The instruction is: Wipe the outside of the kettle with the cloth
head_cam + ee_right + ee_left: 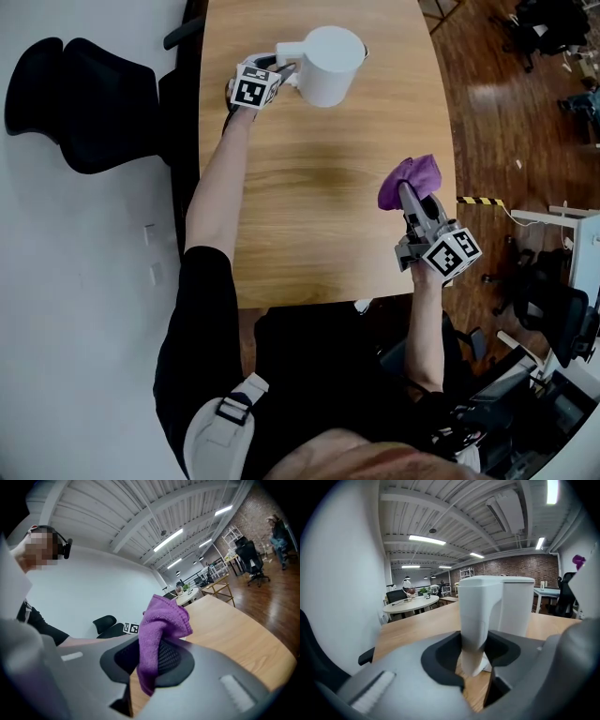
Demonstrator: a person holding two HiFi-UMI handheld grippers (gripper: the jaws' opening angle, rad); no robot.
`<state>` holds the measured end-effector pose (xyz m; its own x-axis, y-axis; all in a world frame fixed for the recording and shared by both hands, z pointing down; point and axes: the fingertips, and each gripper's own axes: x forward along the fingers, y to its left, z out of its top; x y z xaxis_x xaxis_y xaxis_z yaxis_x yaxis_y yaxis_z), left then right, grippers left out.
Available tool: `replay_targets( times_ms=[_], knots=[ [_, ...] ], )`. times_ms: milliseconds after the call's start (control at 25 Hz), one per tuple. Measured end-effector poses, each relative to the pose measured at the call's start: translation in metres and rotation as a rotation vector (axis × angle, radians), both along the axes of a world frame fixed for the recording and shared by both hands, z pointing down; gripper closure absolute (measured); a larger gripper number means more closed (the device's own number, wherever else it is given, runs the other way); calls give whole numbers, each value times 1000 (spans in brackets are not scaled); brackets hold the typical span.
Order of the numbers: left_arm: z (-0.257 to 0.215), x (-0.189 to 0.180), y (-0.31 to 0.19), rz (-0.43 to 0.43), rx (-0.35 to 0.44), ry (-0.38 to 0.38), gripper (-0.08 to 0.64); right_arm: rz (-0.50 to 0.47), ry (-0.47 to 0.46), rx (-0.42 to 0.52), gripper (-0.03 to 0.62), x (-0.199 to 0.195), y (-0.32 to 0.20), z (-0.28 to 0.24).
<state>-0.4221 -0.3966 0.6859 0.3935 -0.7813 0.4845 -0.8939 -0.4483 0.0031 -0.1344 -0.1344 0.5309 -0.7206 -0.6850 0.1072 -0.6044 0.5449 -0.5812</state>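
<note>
The left gripper (474,656) clasped the handle (480,616) of the kettle (330,64), a hold plain only in its own view. The right gripper (154,660) pinched the purple cloth (164,620). The head view alone showed the kettle at the far end of the table (319,206), well apart from the cloth.

Head view steeply overhead; all views share table (319,187).

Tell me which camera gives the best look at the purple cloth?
The right gripper view: the cloth hangs close up, pinched in the right claw, its weave plain. The head view shows a bunch at that claw's tip. The left gripper view catches only a purple scrap at its right edge.
</note>
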Motion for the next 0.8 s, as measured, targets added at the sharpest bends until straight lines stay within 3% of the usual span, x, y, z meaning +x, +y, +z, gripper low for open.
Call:
replay_targets(
  times_ms=[200,480,800],
  knots=[
    [-2,8,16,-38,-24,-6,100,-31,-12,16,537,-8,1,-13],
    [12,41,79,102,-21,-28,100,-28,-54,21,537,-8,3,-15],
    [30,67,174,-28,-20,-42,98,-46,-115,-8,538,-1,-1,-7]
  ],
)
